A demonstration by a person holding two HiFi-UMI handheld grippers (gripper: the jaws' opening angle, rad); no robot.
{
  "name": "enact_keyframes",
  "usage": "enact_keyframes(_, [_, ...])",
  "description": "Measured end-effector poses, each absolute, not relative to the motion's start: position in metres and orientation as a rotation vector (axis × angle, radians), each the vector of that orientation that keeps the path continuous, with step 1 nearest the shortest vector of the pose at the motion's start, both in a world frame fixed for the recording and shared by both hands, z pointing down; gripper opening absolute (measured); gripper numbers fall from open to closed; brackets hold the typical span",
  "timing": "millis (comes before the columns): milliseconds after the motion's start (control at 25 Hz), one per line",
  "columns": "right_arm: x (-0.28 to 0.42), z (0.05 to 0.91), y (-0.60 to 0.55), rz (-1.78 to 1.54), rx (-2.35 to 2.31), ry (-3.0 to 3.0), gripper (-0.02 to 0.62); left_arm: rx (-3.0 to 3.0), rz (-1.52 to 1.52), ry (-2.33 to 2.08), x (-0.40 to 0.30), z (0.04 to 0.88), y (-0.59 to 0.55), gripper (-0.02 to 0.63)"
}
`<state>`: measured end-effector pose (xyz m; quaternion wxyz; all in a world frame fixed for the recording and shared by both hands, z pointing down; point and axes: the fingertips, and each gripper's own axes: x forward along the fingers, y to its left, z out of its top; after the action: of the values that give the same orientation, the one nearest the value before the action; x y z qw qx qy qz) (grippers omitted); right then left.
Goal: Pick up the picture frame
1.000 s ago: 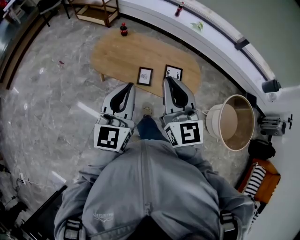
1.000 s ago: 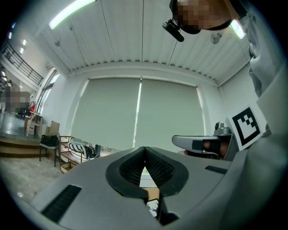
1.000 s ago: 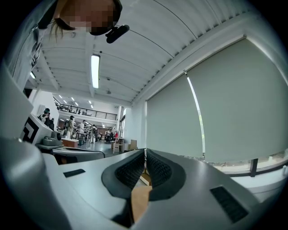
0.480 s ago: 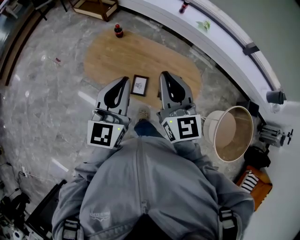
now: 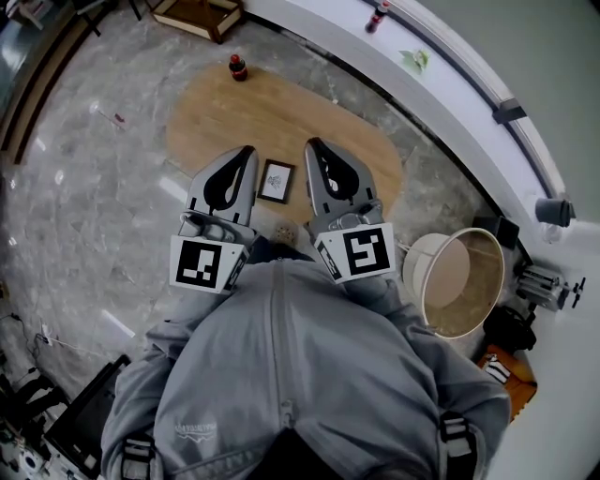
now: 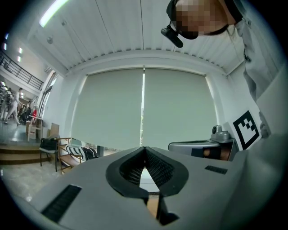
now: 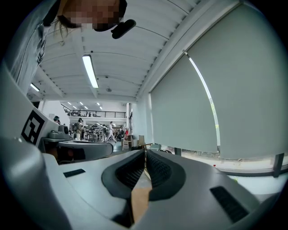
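Observation:
A small black picture frame [image 5: 276, 181] with a white print lies flat on the oval wooden table [image 5: 216, 122], near its front edge. In the head view it shows in the gap between my two grippers. My left gripper [image 5: 246, 152] hovers just left of it, shut with nothing between its jaws. Just right of the frame, my right gripper [image 5: 312, 146] is likewise shut and holds nothing. Neither touches the frame. In the left gripper view the left gripper [image 6: 144, 148] points level at a window blind; the right gripper [image 7: 145, 152] points level along the room.
A dark cola bottle [image 5: 238, 67] stands at the table's far left end. A round cream lampshade [image 5: 457, 281] sits on the floor to the right. A white curved ledge [image 5: 450, 84] runs behind the table, with a bottle [image 5: 378, 16] on it. Wooden furniture [image 5: 199, 14] stands at the back.
Both grippers have moved forward over the table's near edge, either side of the frame. A second frame seen to the right earlier is now hidden under the right gripper.

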<state>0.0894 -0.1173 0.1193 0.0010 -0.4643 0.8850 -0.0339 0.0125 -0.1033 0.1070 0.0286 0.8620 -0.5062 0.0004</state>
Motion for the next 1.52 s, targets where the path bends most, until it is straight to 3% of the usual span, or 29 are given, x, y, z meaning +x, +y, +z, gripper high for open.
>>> enact_keyframes(760, [0.088, 0.121, -0.155, -0.151, -1.530, 2.755, 0.032, 2.694, 0.029, -1.462, 0.015, 0.104, -0.152, 0.018])
enact_keyframes(1520, [0.065, 0.233, -0.187, -0.277, -1.653, 2.775, 0.032, 2.645, 0.159, -1.256, -0.007, 0.236, -0.180, 0.018])
